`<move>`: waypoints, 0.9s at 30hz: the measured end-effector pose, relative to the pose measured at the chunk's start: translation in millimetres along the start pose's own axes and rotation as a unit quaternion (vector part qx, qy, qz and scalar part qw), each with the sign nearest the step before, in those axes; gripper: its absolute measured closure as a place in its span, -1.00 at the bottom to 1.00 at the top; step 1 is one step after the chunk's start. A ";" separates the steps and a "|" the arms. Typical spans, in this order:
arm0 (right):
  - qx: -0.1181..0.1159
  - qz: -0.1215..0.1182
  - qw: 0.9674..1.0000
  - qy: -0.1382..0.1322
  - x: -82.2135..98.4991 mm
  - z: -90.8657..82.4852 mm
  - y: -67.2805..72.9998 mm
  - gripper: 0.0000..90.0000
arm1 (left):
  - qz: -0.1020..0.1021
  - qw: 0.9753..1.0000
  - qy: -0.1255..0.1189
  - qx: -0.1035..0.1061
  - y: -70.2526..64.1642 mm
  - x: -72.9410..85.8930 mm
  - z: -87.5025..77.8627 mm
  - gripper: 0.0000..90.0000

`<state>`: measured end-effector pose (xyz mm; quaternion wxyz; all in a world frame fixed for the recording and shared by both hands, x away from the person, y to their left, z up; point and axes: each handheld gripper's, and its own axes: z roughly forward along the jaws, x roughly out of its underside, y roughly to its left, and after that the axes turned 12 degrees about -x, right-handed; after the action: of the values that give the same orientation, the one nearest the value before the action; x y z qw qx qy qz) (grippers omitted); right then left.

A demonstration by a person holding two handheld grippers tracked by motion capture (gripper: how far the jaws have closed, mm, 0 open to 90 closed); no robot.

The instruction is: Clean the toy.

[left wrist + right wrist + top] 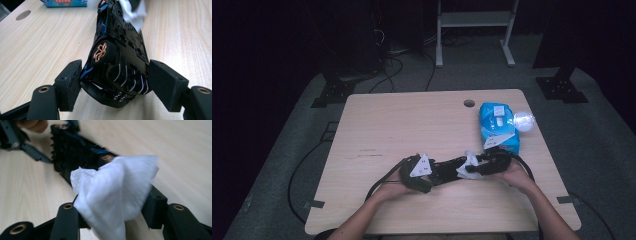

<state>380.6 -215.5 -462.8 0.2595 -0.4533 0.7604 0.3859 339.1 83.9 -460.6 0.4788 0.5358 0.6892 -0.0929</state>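
Observation:
A black toy car (120, 50) with blue trim and copper wheels lies on its side above the wooden table (412, 125), underside showing. My left gripper (115, 85) is shut on one end of it, both pads against the body. In the high view the left gripper (434, 176) and the car (449, 169) sit near the table's front middle. A white wipe (117, 187) rests bunched between the wide-set jaws of my right gripper (112, 207), draped over one jaw and lying against the car (72, 152). From above, the wipe (469, 164) sits at the right gripper (482, 165).
A blue pack of wipes (498, 127) lies at the right of the table, with a clear shiny wrapper (524, 120) beside it. A round cable hole (469, 103) is near the far edge. Cables trail from both grippers over the front edge.

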 end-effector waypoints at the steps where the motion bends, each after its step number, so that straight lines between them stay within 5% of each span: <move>1: -0.006 -0.006 1.000 0.005 -0.4 3.1 1.1 0.10 | 0.000 1.000 0.001 0.000 0.4 0.0 -0.2 -0.36; 4: 0.000 -0.020 1.000 0.005 -0.9 4.9 2.9 0.12 | -0.009 1.000 0.000 0.007 2.8 1.2 -0.4 -0.36; 6: -0.001 -0.022 1.000 0.005 -0.2 4.2 3.1 0.14 | -0.041 0.999 -0.008 0.022 8.2 2.3 -1.2 -0.32; 12: 0.022 -0.077 0.997 0.006 1.6 7.4 16.2 0.37 | -0.136 0.990 0.001 0.050 25.7 10.2 7.4 -0.32; 16: 0.039 -0.093 0.995 0.006 0.7 11.2 19.7 0.37 | -0.126 0.991 -0.003 0.040 27.1 12.0 6.2 -0.02; 27: 0.095 -0.071 0.993 0.006 -0.5 5.6 24.1 0.30 | -0.096 0.995 -0.009 0.040 21.3 11.2 1.4 0.22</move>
<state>359.7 -203.6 -457.1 0.3237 -0.4821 0.7606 0.2901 357.9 98.9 -461.7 0.4520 0.4846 0.7292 -0.1707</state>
